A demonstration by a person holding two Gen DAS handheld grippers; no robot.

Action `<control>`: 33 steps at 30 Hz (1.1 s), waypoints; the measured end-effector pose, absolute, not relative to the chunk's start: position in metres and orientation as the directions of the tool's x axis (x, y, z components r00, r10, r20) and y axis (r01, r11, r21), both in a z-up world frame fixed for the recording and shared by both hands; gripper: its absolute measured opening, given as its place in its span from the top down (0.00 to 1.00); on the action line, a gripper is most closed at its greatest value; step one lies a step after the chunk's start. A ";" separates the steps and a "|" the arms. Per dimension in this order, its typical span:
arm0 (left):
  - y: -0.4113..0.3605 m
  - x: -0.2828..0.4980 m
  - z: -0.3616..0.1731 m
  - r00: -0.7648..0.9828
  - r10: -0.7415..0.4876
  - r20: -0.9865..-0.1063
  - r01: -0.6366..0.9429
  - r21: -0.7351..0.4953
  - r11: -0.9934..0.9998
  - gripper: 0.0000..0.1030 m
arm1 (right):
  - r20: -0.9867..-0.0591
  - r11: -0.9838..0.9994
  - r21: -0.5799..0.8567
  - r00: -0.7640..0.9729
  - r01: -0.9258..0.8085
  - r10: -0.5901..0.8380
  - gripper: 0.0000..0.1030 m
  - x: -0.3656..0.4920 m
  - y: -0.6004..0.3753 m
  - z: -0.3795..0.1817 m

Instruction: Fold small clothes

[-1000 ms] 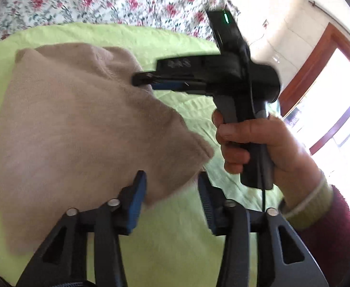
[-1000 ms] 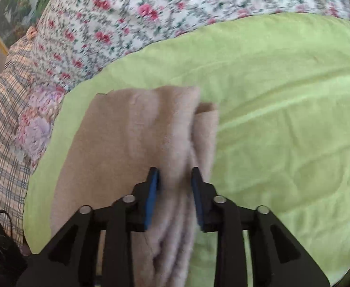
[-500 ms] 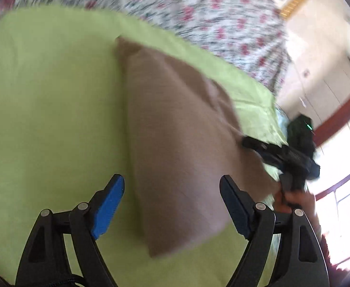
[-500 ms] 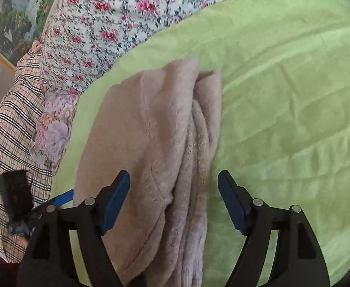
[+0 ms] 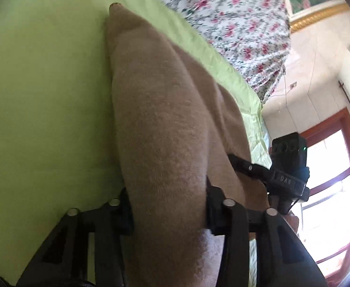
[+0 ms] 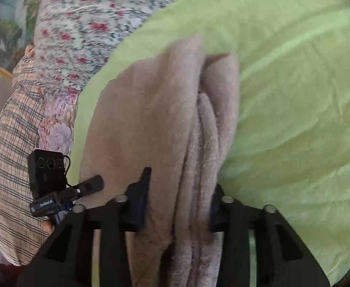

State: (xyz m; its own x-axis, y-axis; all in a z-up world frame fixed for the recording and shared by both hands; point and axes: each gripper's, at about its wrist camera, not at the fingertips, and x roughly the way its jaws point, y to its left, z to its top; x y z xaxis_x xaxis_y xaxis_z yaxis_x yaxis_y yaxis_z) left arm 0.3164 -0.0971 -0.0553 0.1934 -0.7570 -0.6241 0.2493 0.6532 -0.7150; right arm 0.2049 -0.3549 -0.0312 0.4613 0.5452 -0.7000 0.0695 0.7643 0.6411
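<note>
A beige fleece garment (image 5: 165,129) lies folded into a long strip on a light green sheet (image 5: 43,95). My left gripper (image 5: 167,205) is shut on its near end, the cloth bunched between the jaws. In the right wrist view the same garment (image 6: 151,119) shows several folded layers along its right edge. My right gripper (image 6: 178,205) has its jaws around the thick folded edge with cloth filling the gap. The right gripper also shows in the left wrist view (image 5: 287,177), at the garment's right side. The left gripper shows in the right wrist view (image 6: 55,186), at the garment's left edge.
A floral bedspread (image 5: 234,19) lies beyond the green sheet (image 6: 294,95). A plaid cloth (image 6: 9,155) lies at the left. A red-framed window (image 5: 330,191) and a white wall stand to the right of the bed.
Both grippers were wide open half a second ago above the garment. Now both have dropped onto it and closed on its near end.
</note>
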 end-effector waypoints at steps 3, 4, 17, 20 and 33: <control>-0.076 0.290 -0.031 0.229 -0.735 -0.638 0.279 -0.681 0.677 0.62 | -0.667 0.742 0.669 0.464 0.031 0.582 0.69 0.197 -0.332 -0.021; -0.064 0.279 -0.021 0.245 -0.725 -0.643 0.285 -0.667 0.688 0.62 | -0.659 0.738 0.675 0.457 0.008 0.598 0.69 0.194 -0.320 -0.020; 0.081 0.175 -0.013 0.311 -0.616 -0.723 0.198 -0.585 0.786 0.59 | -0.602 0.659 0.740 0.304 -0.135 0.738 0.69 0.175 -0.169 -0.049; 0.098 0.167 -0.026 0.329 -0.647 -0.688 0.154 -0.637 0.755 0.51 | -0.624 0.678 0.725 0.303 -0.120 0.720 0.60 0.175 -0.171 -0.051; 0.132 0.174 0.000 0.504 -0.474 -0.722 0.047 -0.525 0.850 0.38 | -0.675 0.802 0.588 0.482 -0.105 0.558 0.66 0.208 -0.186 0.006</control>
State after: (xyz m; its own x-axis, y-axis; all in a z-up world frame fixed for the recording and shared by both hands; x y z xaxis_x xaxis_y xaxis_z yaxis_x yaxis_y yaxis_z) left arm 0.1737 0.1317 0.0004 0.5043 -0.4737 -0.7220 0.0474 0.8500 -0.5247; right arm 0.2084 -0.1859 0.0062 0.4822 0.5580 -0.6753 -0.1046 0.8021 0.5880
